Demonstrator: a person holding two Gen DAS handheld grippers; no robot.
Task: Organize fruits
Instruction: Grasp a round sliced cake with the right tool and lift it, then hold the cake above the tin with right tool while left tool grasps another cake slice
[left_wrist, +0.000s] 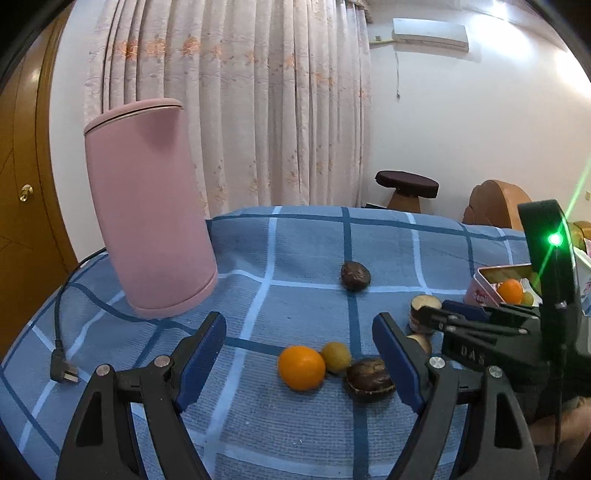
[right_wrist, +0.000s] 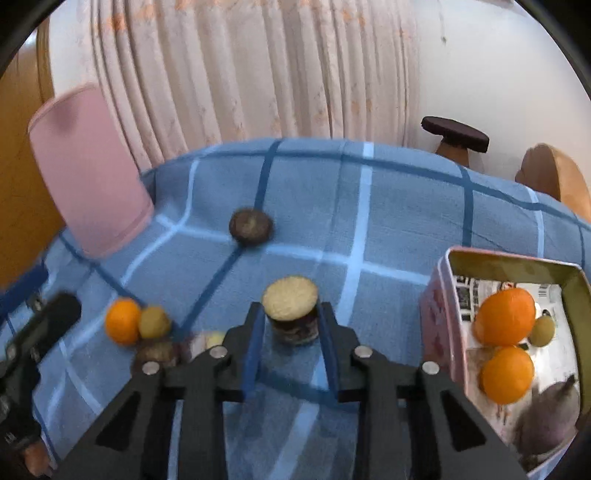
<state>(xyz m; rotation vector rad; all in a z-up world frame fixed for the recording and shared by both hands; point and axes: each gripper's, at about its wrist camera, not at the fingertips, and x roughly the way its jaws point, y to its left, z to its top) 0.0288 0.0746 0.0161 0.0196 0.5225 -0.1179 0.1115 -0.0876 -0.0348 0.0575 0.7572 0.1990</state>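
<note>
My left gripper (left_wrist: 299, 356) is open and hovers low over the blue checked cloth (left_wrist: 258, 280). Just ahead of its jaws lie an orange (left_wrist: 301, 367), a small yellow-green fruit (left_wrist: 336, 356) and a dark brown fruit (left_wrist: 369, 378). Another dark fruit (left_wrist: 354, 275) lies farther back. My right gripper (right_wrist: 291, 314) is shut on a cut dark fruit half (right_wrist: 291, 302) with a pale face turned up, its blue pads against both sides. To the right stands the pink tin (right_wrist: 439, 295), holding two oranges (right_wrist: 506, 321), a green fruit and a dark purple one.
A tall pink cylinder (left_wrist: 147, 221) stands at the back left, and its cord and plug (left_wrist: 64, 373) trail over the cloth's left edge. A stool (left_wrist: 406, 184) and a wooden chair stand beyond the far edge. Curtains hang behind.
</note>
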